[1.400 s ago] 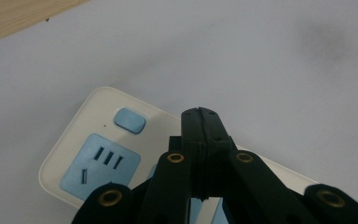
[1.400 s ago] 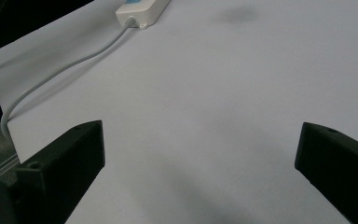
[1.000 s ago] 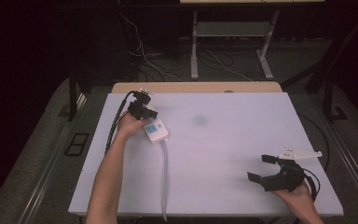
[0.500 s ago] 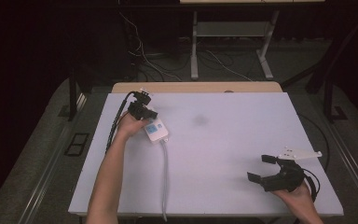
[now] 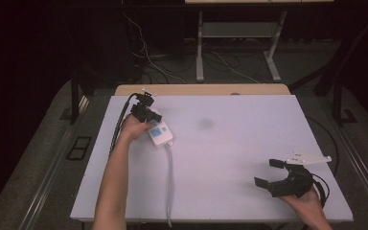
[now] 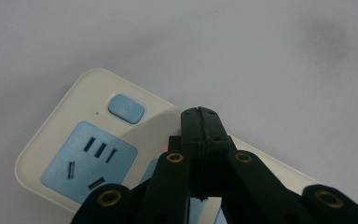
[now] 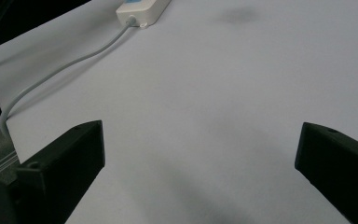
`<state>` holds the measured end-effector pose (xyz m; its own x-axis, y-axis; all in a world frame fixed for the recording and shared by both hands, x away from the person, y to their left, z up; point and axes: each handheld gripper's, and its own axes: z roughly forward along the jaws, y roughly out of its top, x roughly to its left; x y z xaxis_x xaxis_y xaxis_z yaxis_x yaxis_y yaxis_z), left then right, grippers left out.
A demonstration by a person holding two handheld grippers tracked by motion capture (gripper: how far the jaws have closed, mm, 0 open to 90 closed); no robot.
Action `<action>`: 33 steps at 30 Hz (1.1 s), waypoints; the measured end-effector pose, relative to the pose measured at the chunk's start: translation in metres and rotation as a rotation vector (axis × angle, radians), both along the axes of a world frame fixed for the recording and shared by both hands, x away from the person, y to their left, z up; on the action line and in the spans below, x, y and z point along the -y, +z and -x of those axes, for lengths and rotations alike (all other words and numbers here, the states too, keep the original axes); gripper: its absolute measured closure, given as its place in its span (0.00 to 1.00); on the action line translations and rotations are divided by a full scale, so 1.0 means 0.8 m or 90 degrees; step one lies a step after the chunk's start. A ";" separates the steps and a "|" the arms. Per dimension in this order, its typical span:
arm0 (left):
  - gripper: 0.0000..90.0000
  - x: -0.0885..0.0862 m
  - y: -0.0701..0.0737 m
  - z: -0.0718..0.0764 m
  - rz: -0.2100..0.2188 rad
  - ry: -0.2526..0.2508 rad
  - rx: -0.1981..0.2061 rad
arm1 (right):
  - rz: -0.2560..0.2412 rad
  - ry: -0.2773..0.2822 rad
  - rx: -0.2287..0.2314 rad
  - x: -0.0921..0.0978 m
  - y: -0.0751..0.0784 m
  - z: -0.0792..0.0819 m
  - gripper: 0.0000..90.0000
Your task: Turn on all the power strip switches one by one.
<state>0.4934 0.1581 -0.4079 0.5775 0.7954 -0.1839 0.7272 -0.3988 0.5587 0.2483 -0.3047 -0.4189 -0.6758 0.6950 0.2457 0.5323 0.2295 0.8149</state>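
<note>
Left gripper (image 6: 200, 116), jaws pressed together, is held over the cream plastic power strip with blue sockets (image 6: 88, 154), whose near half is hidden, while the right gripper (image 5: 272, 173) is spread over bare white table (image 5: 230, 158) well apart.

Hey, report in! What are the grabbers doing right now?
Left gripper shut, tips over the power strip. Right gripper open, empty. Nothing in the way.

The power strip (image 5: 159, 133) is lying on the table (image 5: 230, 143), near its far left corner. Its cord (image 5: 168, 182) is running back toward the near edge. The left gripper (image 6: 199, 122) is sitting right over the strip. The right gripper (image 5: 270, 173) is sitting well apart, near the near right corner.
</note>
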 end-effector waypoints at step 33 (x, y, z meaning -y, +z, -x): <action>0.99 0.004 0.040 0.001 0.017 0.003 0.064 | 0.005 -0.006 -0.001 0.002 -0.001 -0.001 0.01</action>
